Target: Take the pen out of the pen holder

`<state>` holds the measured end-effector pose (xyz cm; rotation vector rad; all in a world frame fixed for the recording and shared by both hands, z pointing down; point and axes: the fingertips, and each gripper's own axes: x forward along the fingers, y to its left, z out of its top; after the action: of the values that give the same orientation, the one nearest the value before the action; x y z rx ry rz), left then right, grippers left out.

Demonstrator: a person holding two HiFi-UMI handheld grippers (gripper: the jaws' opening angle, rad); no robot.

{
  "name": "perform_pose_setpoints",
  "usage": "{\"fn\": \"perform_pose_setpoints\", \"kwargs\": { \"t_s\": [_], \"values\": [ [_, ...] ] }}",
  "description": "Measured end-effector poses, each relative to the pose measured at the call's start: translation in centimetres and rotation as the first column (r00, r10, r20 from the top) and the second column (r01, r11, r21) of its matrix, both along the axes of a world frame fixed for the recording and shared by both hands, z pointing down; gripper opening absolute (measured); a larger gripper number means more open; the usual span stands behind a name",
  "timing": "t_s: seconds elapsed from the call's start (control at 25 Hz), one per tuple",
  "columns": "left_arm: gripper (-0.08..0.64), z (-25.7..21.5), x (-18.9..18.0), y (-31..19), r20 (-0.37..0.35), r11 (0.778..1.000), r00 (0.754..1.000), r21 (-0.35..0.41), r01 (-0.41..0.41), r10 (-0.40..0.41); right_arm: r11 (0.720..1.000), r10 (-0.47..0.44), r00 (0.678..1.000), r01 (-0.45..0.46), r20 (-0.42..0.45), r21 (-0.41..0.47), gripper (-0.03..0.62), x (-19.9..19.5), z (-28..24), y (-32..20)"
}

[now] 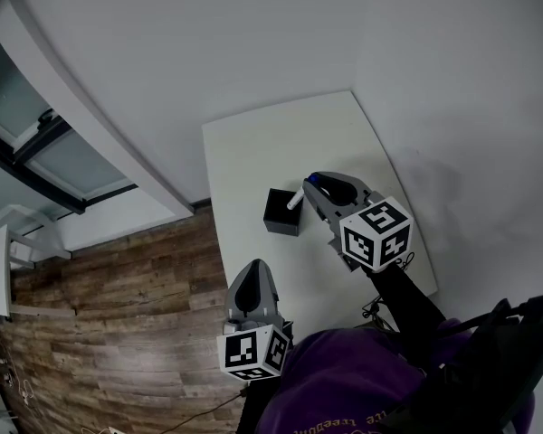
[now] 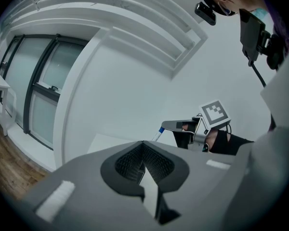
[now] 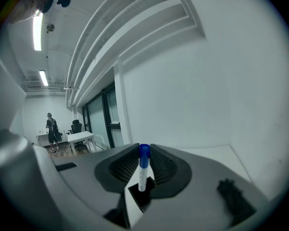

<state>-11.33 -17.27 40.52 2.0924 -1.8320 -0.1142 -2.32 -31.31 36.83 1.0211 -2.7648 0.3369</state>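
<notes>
Head view showed a white table [image 1: 281, 143] set against a pale wall, with a black pen holder [image 1: 279, 213] standing near its left edge. The right gripper [image 1: 309, 188] reached in from the right, just above and beside the holder, and its jaws were pinched on a white pen [image 1: 295, 199] with a blue cap. The pen slanted, and its lower end sat at the holder's upper right rim. Whether that end had cleared the opening could not be told. In the right gripper view the pen stood upright between the two pads, blue cap uppermost and its lower part sunk between the jaws. The left gripper [image 1: 252, 271] hung off the table's near left side, over the wooden floor [image 1: 118, 315], well apart from the holder. The left gripper view showed its jaws pressed together with nothing between them, looking towards the other gripper and the pen.
</notes>
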Motion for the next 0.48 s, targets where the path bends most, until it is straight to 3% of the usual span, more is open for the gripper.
{"fn": "perform_pose_setpoints", "kwargs": {
  "t_s": [0.48],
  "values": [
    [0.006,-1.5,0.7,0.4,0.018,0.999,0.999,0.036,-0.034,0.033,0.999,0.038,0.994,-0.041,0.100,0.031,0.076,2.1,-3.3,2.3]
  ]
}}
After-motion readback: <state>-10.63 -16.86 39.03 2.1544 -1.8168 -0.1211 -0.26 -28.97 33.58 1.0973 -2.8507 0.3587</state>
